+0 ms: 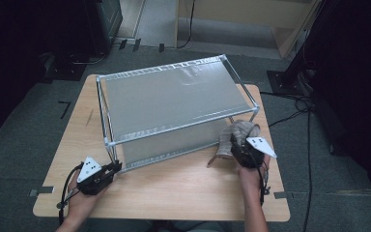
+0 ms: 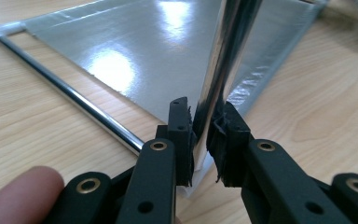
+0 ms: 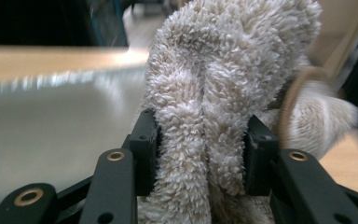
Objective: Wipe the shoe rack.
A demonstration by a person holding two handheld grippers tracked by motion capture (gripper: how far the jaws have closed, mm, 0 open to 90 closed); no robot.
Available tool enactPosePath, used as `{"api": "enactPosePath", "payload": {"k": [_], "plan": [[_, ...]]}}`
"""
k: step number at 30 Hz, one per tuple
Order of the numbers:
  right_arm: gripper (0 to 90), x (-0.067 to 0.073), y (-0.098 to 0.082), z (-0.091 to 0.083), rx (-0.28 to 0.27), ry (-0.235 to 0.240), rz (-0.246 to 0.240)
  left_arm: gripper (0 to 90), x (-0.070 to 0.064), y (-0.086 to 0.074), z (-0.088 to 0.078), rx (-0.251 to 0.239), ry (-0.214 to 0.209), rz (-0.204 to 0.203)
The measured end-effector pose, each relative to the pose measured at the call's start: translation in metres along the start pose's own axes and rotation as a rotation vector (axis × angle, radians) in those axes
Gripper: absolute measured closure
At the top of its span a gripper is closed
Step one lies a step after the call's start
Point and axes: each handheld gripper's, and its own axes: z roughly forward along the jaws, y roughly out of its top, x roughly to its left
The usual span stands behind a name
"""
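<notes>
Two hand-held grippers worked at a wooden table (image 1: 183, 188) bearing a metal-framed rack (image 1: 174, 87) with silvery panels. Left gripper (image 2: 204, 135) was clamped on the rack's near-left upright post (image 2: 223, 70). Right gripper (image 3: 200, 140) pinched a fluffy beige towel (image 3: 228, 70), bunched beside the rack's near-right corner.
</notes>
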Motion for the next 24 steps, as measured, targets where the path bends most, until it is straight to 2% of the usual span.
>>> {"api": "enactPosePath", "payload": {"k": [5, 12, 15, 17, 22, 24], "plan": [[57.3, 0.034, -0.014, 0.021, 0.096, 0.095, -0.052, 78.7, -0.017, 0.001, 0.004, 0.007, -0.057, 0.044], [57.4, 0.086, -0.022, 0.028, 0.159, 0.235, -0.129, 78.7, -0.040, 0.002, 0.008, 0.008, -0.121, 0.101], [57.7, 0.106, -0.028, 0.032, 0.207, 0.232, -0.173, 78.6, -0.043, 0.003, 0.009, 0.008, -0.137, 0.097], [57.9, 0.118, -0.031, 0.034, 0.230, 0.247, -0.180, 78.7, -0.045, 0.003, 0.010, 0.008, -0.139, 0.095], [58.5, 0.138, -0.034, 0.036, 0.249, 0.275, -0.197, 78.6, -0.054, 0.003, 0.013, 0.007, -0.174, 0.093], [59.3, 0.143, -0.037, 0.037, 0.247, 0.269, -0.225, 78.7, -0.059, 0.003, 0.014, 0.006, -0.183, 0.104]]}}
